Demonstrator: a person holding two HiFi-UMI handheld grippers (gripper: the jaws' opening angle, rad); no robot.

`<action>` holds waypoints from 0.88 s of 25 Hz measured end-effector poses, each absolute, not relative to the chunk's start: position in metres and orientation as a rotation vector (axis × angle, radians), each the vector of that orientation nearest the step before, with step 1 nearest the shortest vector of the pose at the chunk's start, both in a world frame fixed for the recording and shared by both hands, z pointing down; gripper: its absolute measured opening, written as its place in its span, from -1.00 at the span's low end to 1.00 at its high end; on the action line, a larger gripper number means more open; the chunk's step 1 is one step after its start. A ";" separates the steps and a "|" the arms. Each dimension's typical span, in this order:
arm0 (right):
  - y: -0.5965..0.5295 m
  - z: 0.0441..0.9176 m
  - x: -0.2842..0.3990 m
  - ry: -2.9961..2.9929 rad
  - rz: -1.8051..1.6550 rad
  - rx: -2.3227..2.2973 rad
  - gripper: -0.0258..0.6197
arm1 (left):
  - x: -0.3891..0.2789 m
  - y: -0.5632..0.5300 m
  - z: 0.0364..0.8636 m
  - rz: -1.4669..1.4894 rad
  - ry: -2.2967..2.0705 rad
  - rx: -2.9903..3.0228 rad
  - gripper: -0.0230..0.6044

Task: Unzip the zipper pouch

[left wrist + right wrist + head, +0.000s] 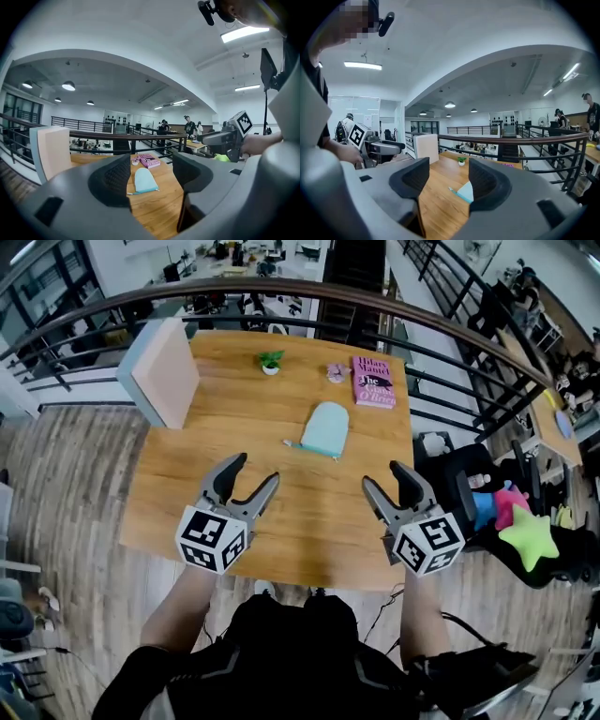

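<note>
The zipper pouch [325, 429] lies flat near the middle of the table [234, 521], a bit to the far side. Its zipper runs along the near edge, and the little pull [287, 442] sticks out at the left end. The zipper looks shut, so we think the job is not started yet.

We hold the left gripper [256, 470] and the right gripper [384, 476] over the near part of the table, well apart from the pouch, one on each side. Both have their jaws wide apart with nothing between them. We think we must reach the pouch, hold it down with one gripper, catch the pull with the other and slide it along.

At the far edge are a pink book [372, 382], a small pink thing [337, 372] and a little green plant [271, 362]. A pale board [164, 371] stands at the far left corner. Nothing lies between us and the pouch. The pull is small, so it may be hard to catch.
</note>
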State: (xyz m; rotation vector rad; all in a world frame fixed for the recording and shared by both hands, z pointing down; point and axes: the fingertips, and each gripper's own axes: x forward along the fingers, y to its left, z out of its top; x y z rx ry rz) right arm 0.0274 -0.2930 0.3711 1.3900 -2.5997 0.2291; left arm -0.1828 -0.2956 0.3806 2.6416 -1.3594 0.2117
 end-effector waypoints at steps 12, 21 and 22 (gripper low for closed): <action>-0.374 0.434 0.066 -2.634 0.222 1.149 -0.17 | -0.143 -0.312 0.415 0.298 -1.504 2.503 -0.04; -0.424 0.523 0.074 -2.589 0.288 0.948 -0.22 | -0.121 -0.316 0.465 0.368 -1.549 2.399 -0.11; -0.427 0.534 0.073 -2.580 0.294 0.920 -0.22 | -0.120 -0.314 0.469 0.369 -1.549 2.390 -0.11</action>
